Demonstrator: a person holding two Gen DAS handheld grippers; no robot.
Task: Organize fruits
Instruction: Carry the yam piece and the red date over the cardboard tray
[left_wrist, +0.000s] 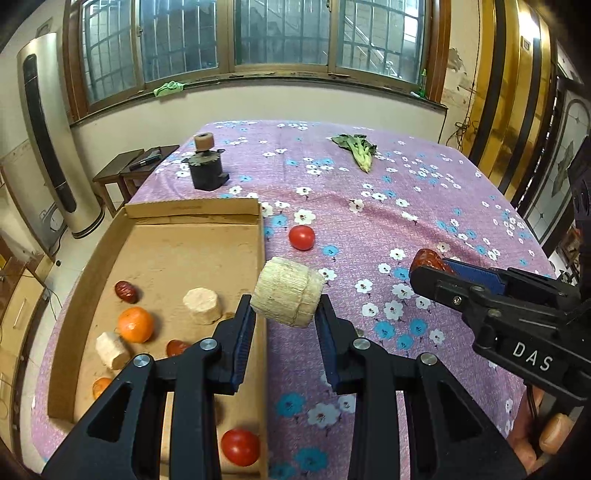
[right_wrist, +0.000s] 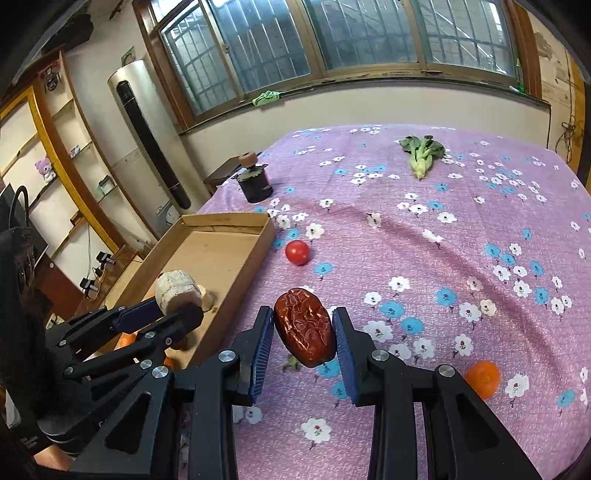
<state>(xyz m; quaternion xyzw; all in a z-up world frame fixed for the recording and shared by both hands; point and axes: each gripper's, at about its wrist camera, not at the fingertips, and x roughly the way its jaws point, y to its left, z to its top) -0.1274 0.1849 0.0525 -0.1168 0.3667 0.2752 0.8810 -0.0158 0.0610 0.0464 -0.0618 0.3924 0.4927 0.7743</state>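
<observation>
My left gripper (left_wrist: 284, 314) is shut on a pale sugarcane chunk (left_wrist: 288, 297) and holds it above the right wall of the cardboard tray (left_wrist: 192, 208). In the right wrist view the chunk (right_wrist: 177, 290) shows over the tray (right_wrist: 225, 219). My right gripper (right_wrist: 303, 338) is shut on a wrinkled red date (right_wrist: 304, 328), above the cloth right of the tray; the date (left_wrist: 428, 260) also shows in the left wrist view. The tray holds two sugarcane chunks (left_wrist: 202, 305), an orange (left_wrist: 135, 325), dates (left_wrist: 126, 291) and a tomato (left_wrist: 240, 446).
A loose tomato (left_wrist: 301, 238) lies on the purple flowered tablecloth (left_wrist: 369, 221) beside the tray. A loose orange (right_wrist: 482, 378) lies near my right gripper. A leafy green (left_wrist: 356, 149) and a dark metal motor (left_wrist: 207, 168) sit at the far side.
</observation>
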